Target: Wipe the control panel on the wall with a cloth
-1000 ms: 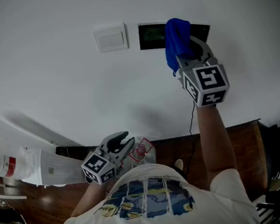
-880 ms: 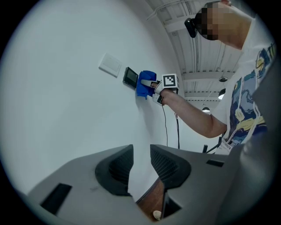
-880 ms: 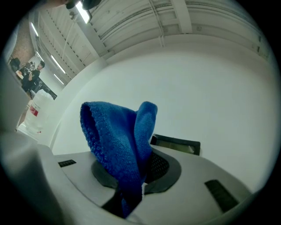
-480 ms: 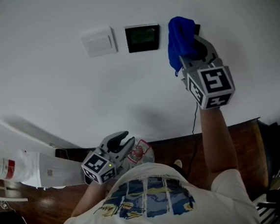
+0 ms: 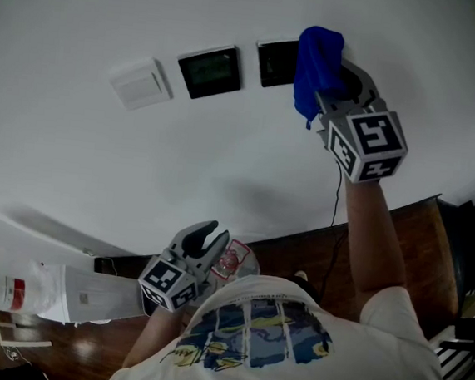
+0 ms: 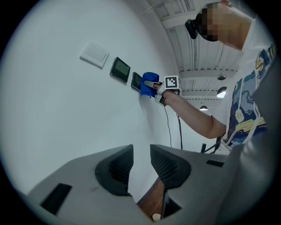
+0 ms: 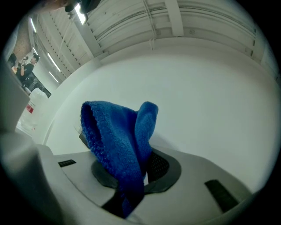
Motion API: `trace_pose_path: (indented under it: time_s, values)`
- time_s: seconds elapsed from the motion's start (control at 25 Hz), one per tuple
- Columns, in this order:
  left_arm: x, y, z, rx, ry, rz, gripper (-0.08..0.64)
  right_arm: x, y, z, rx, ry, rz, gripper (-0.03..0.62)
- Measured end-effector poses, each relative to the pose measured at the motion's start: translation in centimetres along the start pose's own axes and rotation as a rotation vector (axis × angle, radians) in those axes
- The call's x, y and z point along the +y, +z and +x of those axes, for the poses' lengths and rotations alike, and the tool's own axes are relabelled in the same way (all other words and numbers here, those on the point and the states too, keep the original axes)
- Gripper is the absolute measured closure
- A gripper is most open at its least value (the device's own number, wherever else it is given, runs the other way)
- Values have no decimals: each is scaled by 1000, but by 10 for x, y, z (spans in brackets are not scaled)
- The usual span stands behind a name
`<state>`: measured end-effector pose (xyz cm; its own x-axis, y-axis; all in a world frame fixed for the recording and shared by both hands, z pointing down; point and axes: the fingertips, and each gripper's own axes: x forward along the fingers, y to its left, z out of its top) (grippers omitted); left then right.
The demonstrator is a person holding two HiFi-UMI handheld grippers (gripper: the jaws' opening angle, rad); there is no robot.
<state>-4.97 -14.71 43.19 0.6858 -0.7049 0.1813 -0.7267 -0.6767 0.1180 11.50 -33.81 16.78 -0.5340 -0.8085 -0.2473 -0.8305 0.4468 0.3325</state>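
Note:
Two dark control panels sit side by side on the white wall, the left panel (image 5: 209,71) fully in sight and the right panel (image 5: 276,62) partly covered. A blue cloth (image 5: 318,61) is pressed against the right panel's right end. My right gripper (image 5: 339,76) is shut on that cloth (image 7: 117,145), which bunches up between its jaws and hides most of the wall behind. My left gripper (image 5: 205,242) hangs low by the person's torso, away from the wall. Its jaws stand a little apart with nothing between them (image 6: 141,163). The left gripper view also catches the cloth (image 6: 150,84) on the panel.
A white switch plate (image 5: 139,84) is left of the panels. A black cable (image 5: 336,194) hangs down the wall below the right gripper. White bags and paper (image 5: 19,285) lie at lower left on the wooden floor (image 5: 400,234). Dark furniture (image 5: 466,249) stands at right.
My right gripper has carried the cloth rightward along the wall, off the left panel and across the right one. The left gripper has stayed in place.

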Motion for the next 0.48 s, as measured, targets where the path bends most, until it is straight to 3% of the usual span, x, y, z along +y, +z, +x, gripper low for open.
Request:
trace_pose_path:
  time_s: [0.48]
  values:
    - [-1, 6, 19, 1, 37, -3, 463, -30, -21, -5, 3, -2, 25, 500]
